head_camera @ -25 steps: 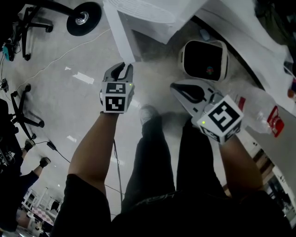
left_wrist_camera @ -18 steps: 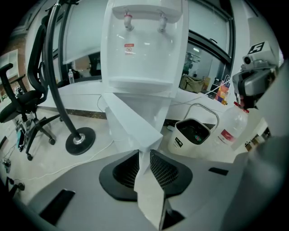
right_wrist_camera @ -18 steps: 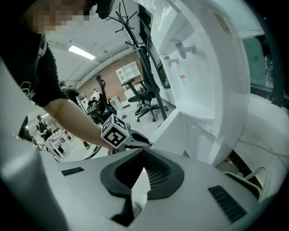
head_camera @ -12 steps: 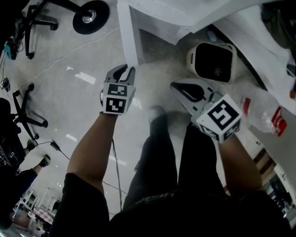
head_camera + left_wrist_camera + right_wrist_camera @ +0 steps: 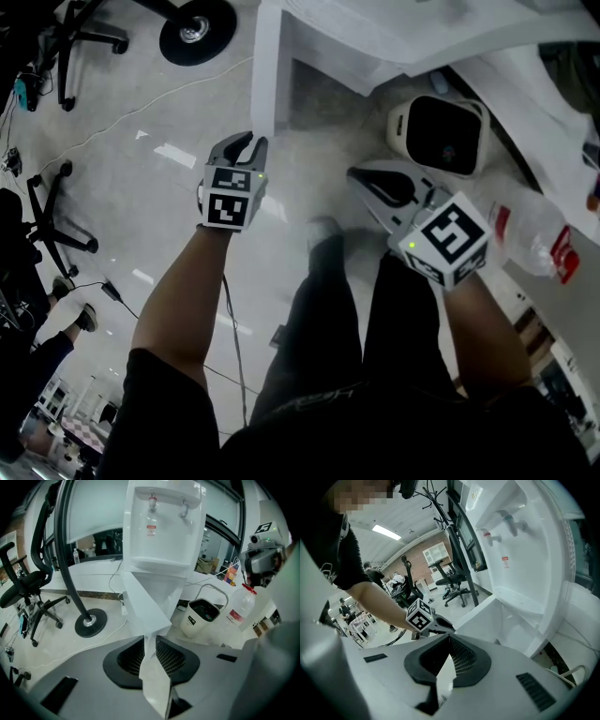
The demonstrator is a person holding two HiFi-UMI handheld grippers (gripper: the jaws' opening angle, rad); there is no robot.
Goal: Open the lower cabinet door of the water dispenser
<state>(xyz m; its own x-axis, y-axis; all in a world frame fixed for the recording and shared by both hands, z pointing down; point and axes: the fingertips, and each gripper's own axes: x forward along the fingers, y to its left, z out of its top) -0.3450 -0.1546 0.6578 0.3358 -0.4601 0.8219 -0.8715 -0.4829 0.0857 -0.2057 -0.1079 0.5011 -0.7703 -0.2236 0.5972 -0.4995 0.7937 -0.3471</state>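
The white water dispenser [image 5: 159, 527] stands ahead, its two taps at the top. Its lower cabinet door [image 5: 150, 597] is swung out, and the door's free edge runs down between the jaws of my left gripper [image 5: 150, 639], which is shut on it. From the head view the left gripper [image 5: 248, 141] grips the bottom of that white door [image 5: 267, 66]. The right gripper view shows the door [image 5: 487, 616] as a slanted panel with the left gripper [image 5: 445, 626] at its corner. My right gripper [image 5: 361, 176] hovers to the right, shut, holding nothing.
A white bin with a dark inside [image 5: 439, 131] stands on the floor right of the dispenser. A clear bottle with a red label [image 5: 530, 234] is beside it. A round black stand base [image 5: 197, 28] and office chairs [image 5: 52, 225] are at left. The person's shoe [image 5: 323, 230] is between the grippers.
My left gripper has drawn the door's edge further out from the dispenser, and more of the door shows in the head view. The right gripper has drifted along, still holding nothing.
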